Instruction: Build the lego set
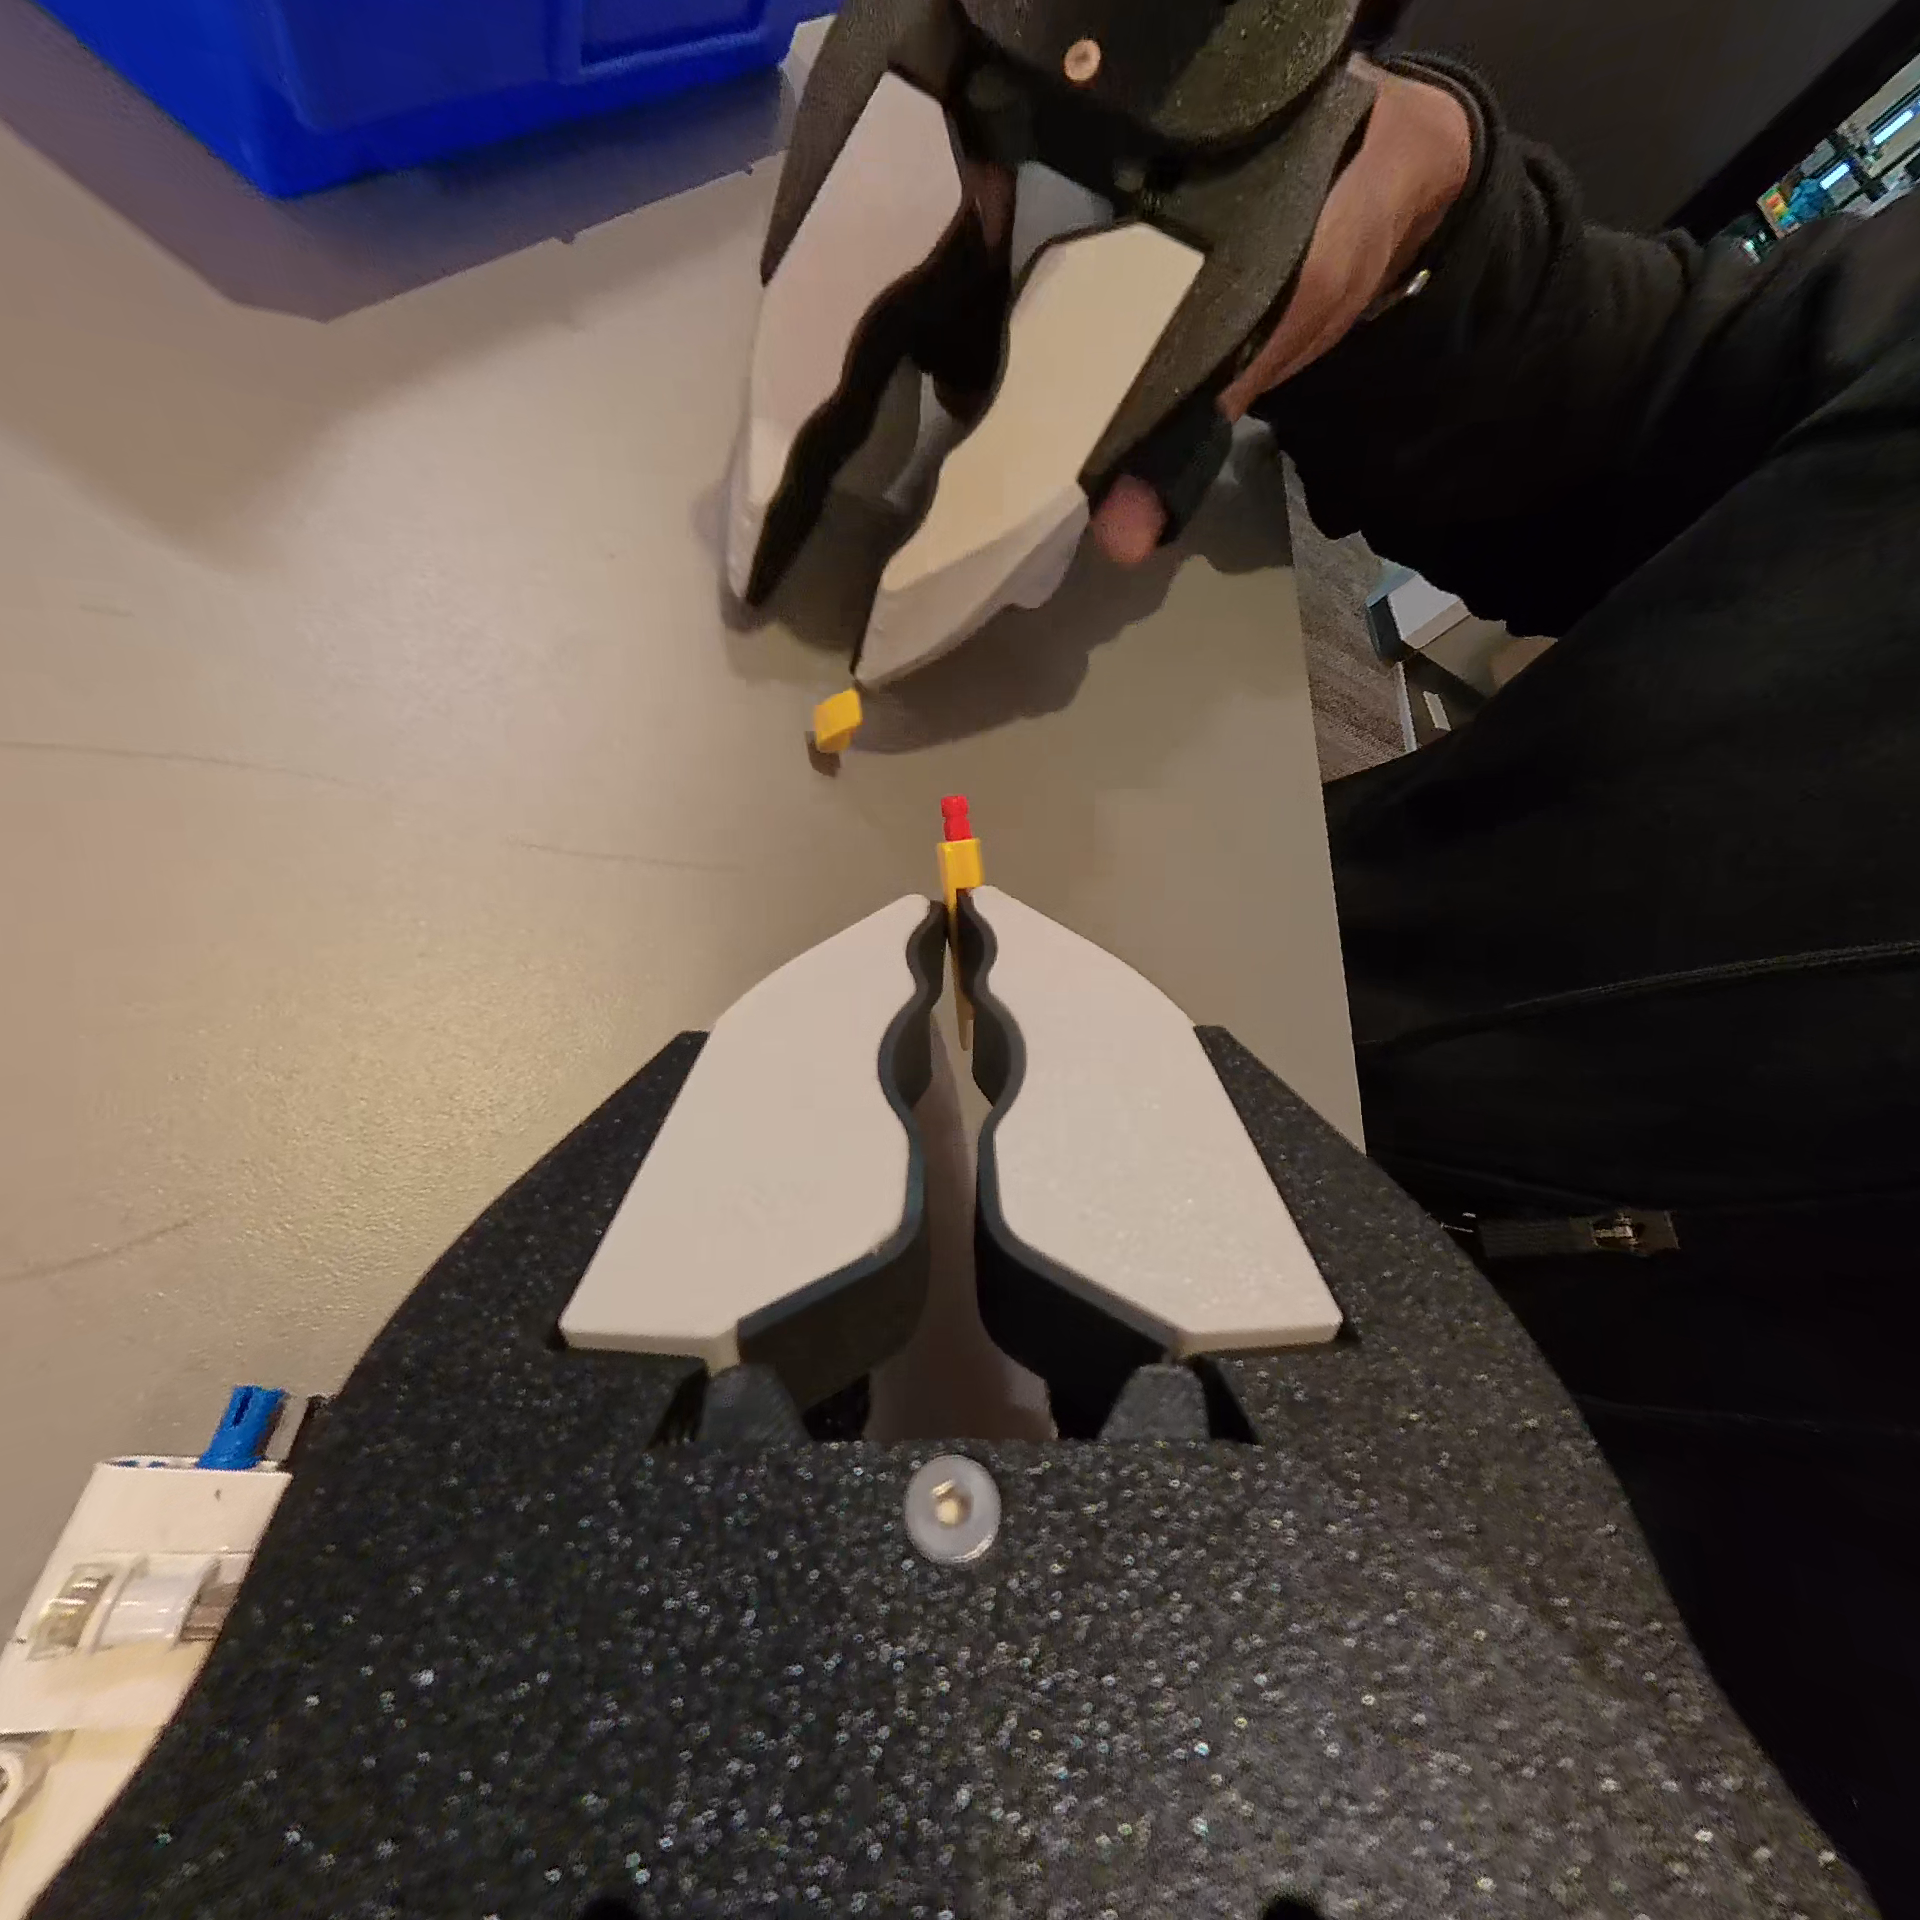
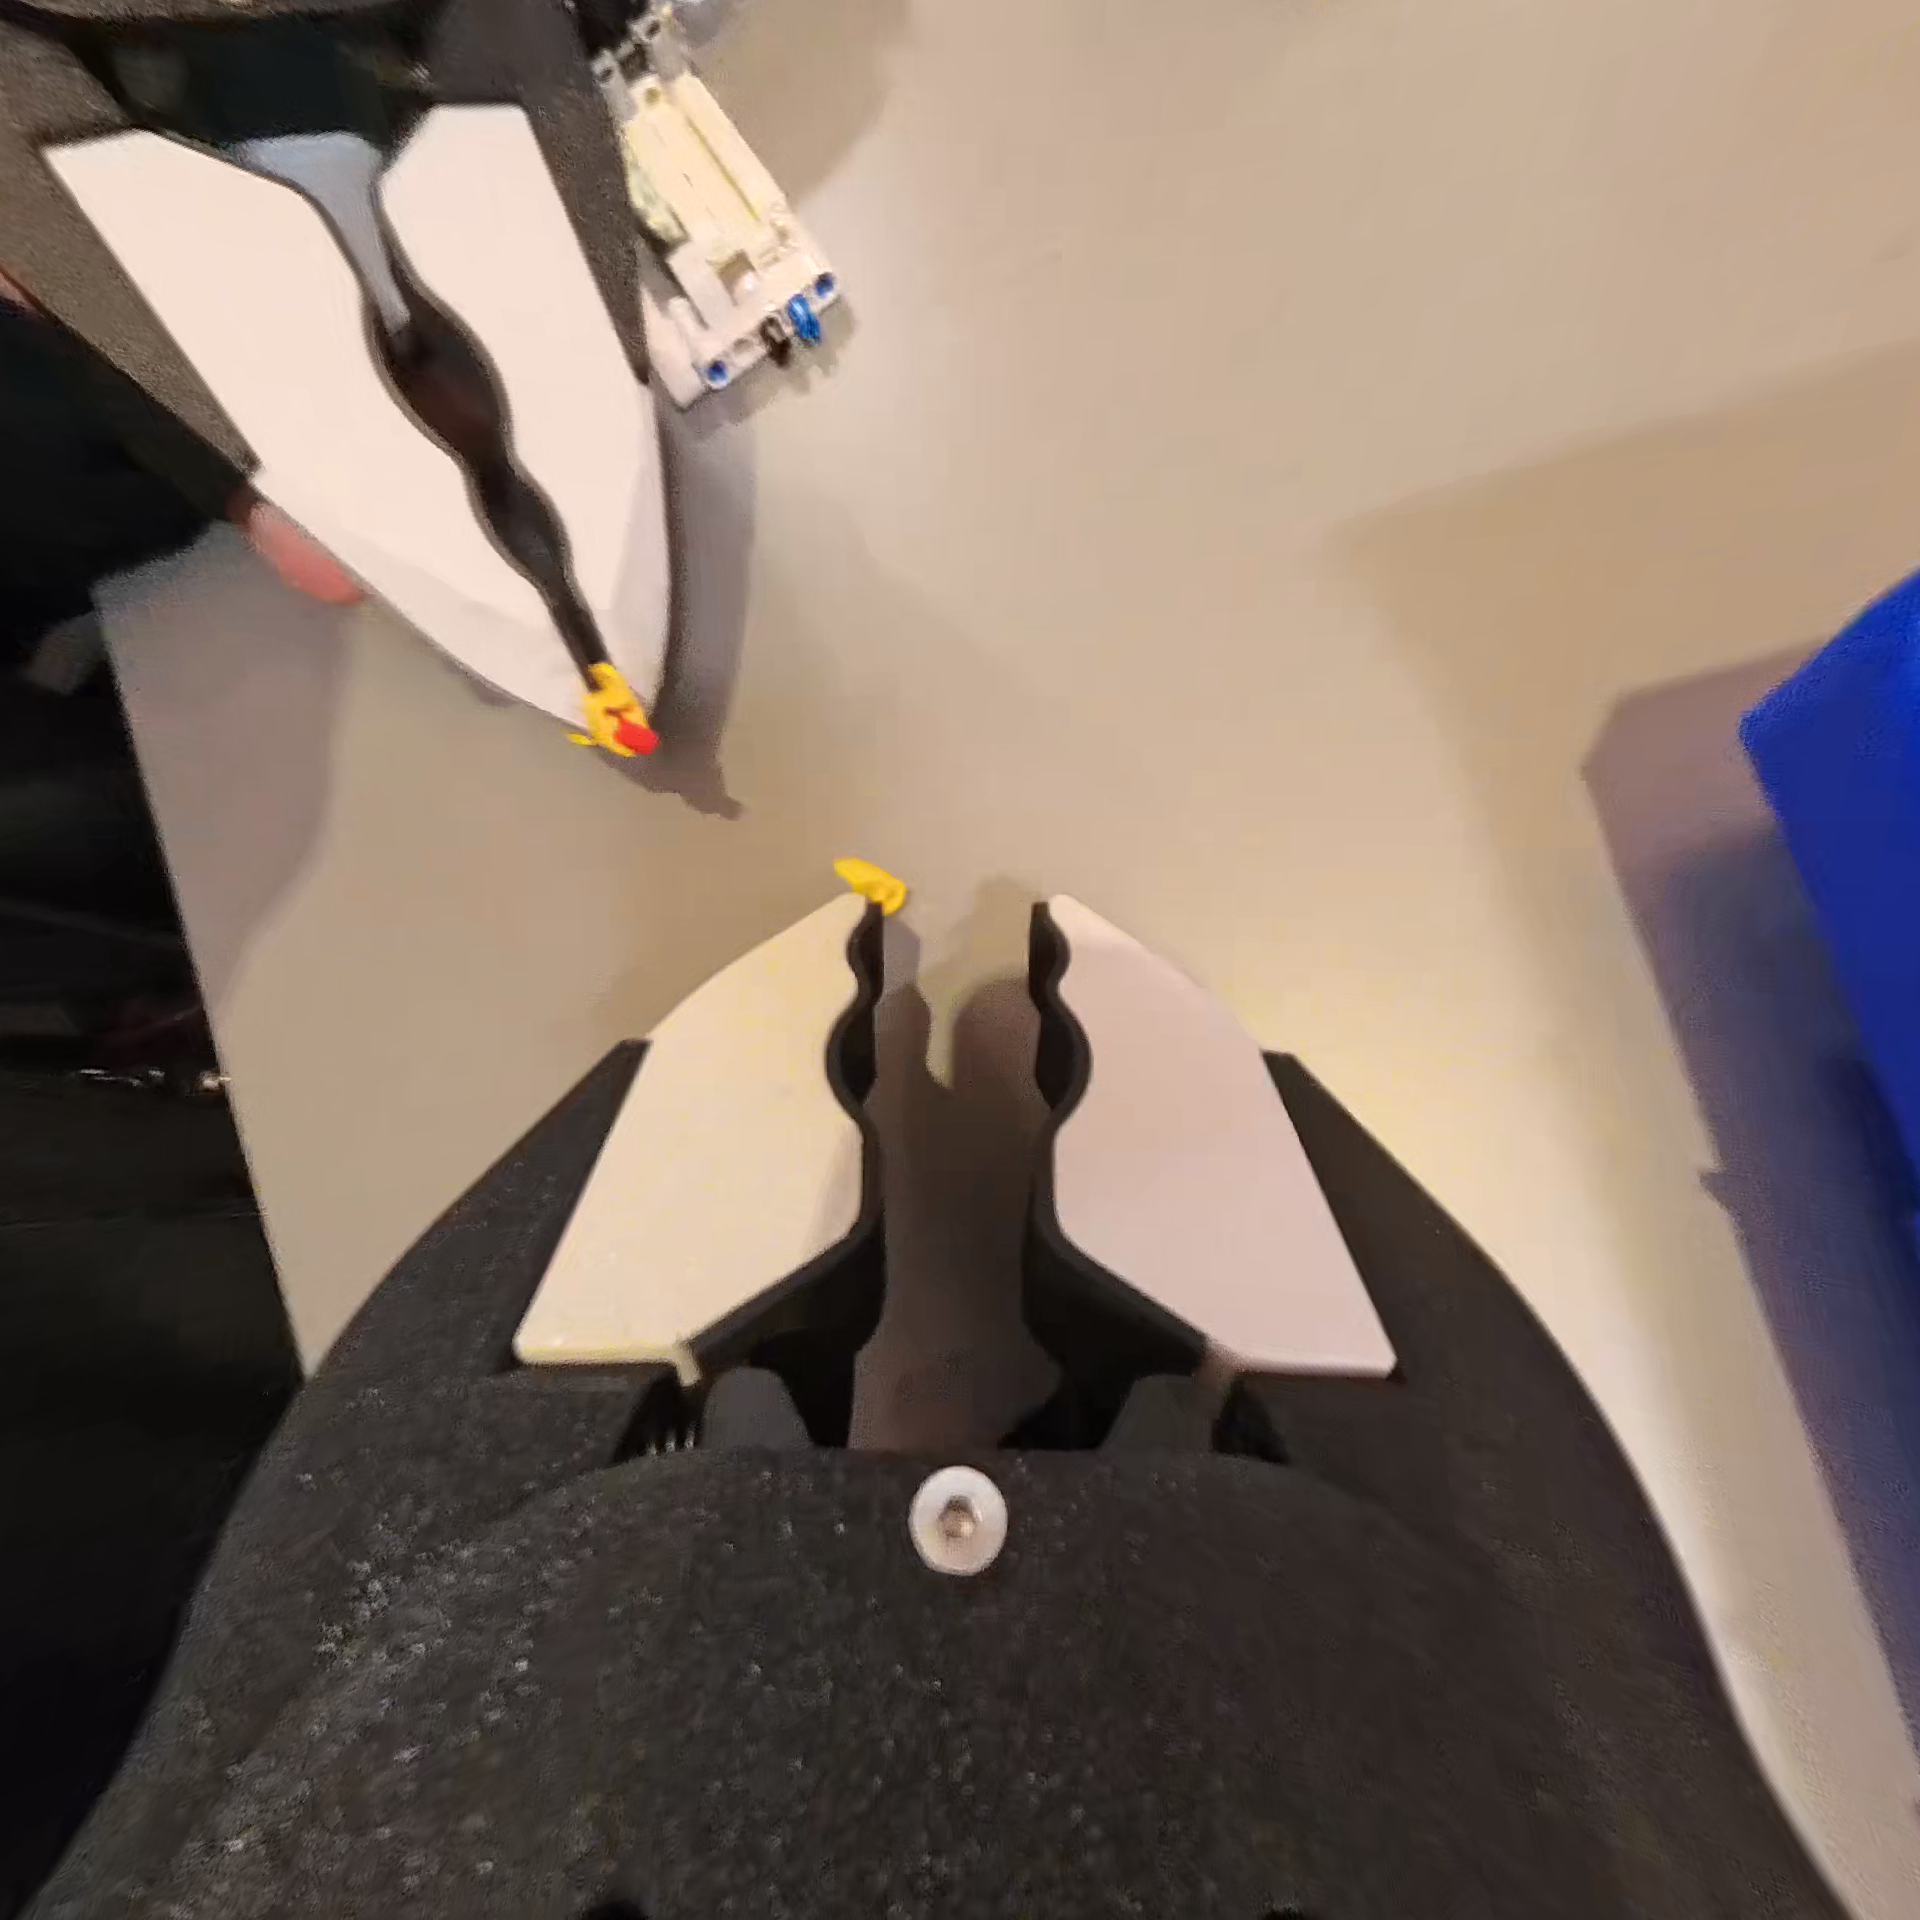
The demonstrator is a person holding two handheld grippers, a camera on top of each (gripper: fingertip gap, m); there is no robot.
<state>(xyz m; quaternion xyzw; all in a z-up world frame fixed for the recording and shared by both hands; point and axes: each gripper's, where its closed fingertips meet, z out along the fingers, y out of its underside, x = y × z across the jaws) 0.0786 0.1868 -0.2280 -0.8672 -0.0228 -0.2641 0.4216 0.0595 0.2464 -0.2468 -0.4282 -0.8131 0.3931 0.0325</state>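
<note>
Two claws work over one pale desk [image 1: 312, 935]. The left claw [image 1: 953, 906] is closed on a thin yellow plastic piece [image 1: 958, 868]; both pads press its flat tail, and its square head sticks out past the tips. One small red peg [image 1: 954, 817] pokes out of that head. The right wrist view shows the same grip from the other side, with yellow and red showing at the very tip of that claw.

The right claw [image 2: 956, 914] stands open, a clear gap between its two fingers and only the desk showing in it. A second small yellow piece [image 2: 873, 883] lies on the desk just at the tip of its left finger [image 2: 831, 935]; whether it touches the finger cannot be told. In the left wrist view that piece sits just below the tips of the right claw, well clear of the held one. So there are two yellow pieces and one red peg.

One white block model [image 2: 727, 249] with blue pegs lies on the desk beside the left claw. One blue bin [image 1: 416, 83] stands at the far edge. A gloved hand [image 1: 1351, 260] holds the right claw.
</note>
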